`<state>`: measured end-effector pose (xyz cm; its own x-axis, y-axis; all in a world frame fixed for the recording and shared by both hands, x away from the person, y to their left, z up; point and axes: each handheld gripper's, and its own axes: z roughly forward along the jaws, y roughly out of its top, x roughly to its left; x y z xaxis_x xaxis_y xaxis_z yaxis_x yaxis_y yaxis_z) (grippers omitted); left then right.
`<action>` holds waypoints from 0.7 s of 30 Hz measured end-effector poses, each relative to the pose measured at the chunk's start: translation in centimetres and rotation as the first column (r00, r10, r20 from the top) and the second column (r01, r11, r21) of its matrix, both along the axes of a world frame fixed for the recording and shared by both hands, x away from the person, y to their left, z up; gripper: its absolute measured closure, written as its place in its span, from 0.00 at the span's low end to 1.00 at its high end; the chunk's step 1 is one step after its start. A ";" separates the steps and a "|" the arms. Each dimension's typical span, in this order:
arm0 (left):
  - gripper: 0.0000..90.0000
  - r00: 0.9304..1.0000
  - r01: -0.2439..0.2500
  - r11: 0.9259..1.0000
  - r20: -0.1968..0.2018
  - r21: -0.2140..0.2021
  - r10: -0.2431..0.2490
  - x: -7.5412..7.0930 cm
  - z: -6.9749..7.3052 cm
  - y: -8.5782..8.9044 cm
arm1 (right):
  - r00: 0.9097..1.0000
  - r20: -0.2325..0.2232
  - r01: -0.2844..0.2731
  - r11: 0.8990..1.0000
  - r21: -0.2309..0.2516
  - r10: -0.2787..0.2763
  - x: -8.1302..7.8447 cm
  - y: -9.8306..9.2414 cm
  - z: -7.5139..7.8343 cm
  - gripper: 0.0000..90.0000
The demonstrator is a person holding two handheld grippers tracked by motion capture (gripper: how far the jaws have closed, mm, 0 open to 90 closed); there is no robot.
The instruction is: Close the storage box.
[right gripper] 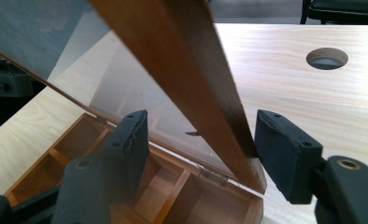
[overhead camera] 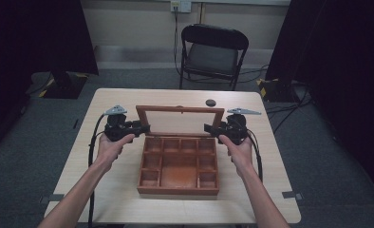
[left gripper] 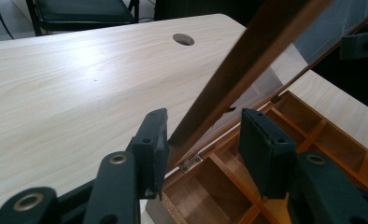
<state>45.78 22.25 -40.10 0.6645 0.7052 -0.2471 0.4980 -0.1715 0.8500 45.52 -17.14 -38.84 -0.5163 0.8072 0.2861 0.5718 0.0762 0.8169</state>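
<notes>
A brown wooden box (overhead camera: pixel 178 178) with several empty compartments sits at the middle of the table, its glass-paned lid (overhead camera: pixel 180 110) standing up at the far side. My left gripper (overhead camera: pixel 144 128) is at the lid's left edge and my right gripper (overhead camera: pixel 209 127) at its right edge. In the left gripper view the lid's side rail (left gripper: pixel 247 60) runs between the open jaws of the left gripper (left gripper: pixel 205 149), close against the left one, above a brass hinge (left gripper: pixel 191 163). In the right gripper view the other rail (right gripper: pixel 187 60) passes through the right gripper (right gripper: pixel 205 144), against the right jaw.
The pale wooden table (overhead camera: pixel 114 190) has a round cable hole (overhead camera: pixel 210 102) behind the box. A black folding chair (overhead camera: pixel 213 50) stands beyond the far edge. Dark curtains hang at both sides, and cables lie on the floor at the right.
</notes>
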 end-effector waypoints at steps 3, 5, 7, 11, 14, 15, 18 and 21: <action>0.57 1.000 0.008 1.000 0.011 0.001 -0.008 -0.3 0.2 0.0 | 1.000 -0.002 -0.008 1.000 -0.005 0.008 -0.3 -0.1 0.1 0.39; 0.57 1.000 0.006 1.000 0.014 0.000 -0.006 -0.4 0.3 0.1 | 1.000 -0.003 -0.013 1.000 -0.012 0.013 -0.5 -0.1 0.1 0.38; 0.55 1.000 0.009 1.000 0.013 0.000 -0.009 -0.6 0.5 0.1 | 1.000 -0.007 -0.018 1.000 -0.016 0.018 -0.7 -0.1 0.1 0.37; 0.50 1.000 -0.019 1.000 0.007 -0.007 0.019 -1.1 0.3 0.1 | 1.000 -0.002 -0.018 1.000 -0.021 0.018 -1.1 -0.1 0.0 0.36; 0.46 1.000 -0.017 1.000 0.000 0.005 0.017 -1.3 0.2 0.0 | 1.000 -0.008 -0.018 1.000 -0.025 0.018 -1.3 -0.2 -0.1 0.34; 0.44 1.000 -0.020 1.000 -0.004 0.006 0.020 -1.4 0.2 -0.1 | 1.000 -0.010 -0.021 0.999 -0.025 0.021 -1.5 -0.2 -0.1 0.34; 0.38 1.000 -0.014 1.000 -0.013 0.013 0.014 -1.6 0.2 -0.2 | 0.999 -0.017 -0.032 0.999 -0.025 0.031 -1.8 -0.3 -0.4 0.33; 0.36 1.000 0.005 1.000 -0.012 0.026 -0.005 -2.0 0.2 -0.3 | 0.998 -0.030 -0.047 0.999 -0.010 0.046 -2.0 -0.5 -0.8 0.31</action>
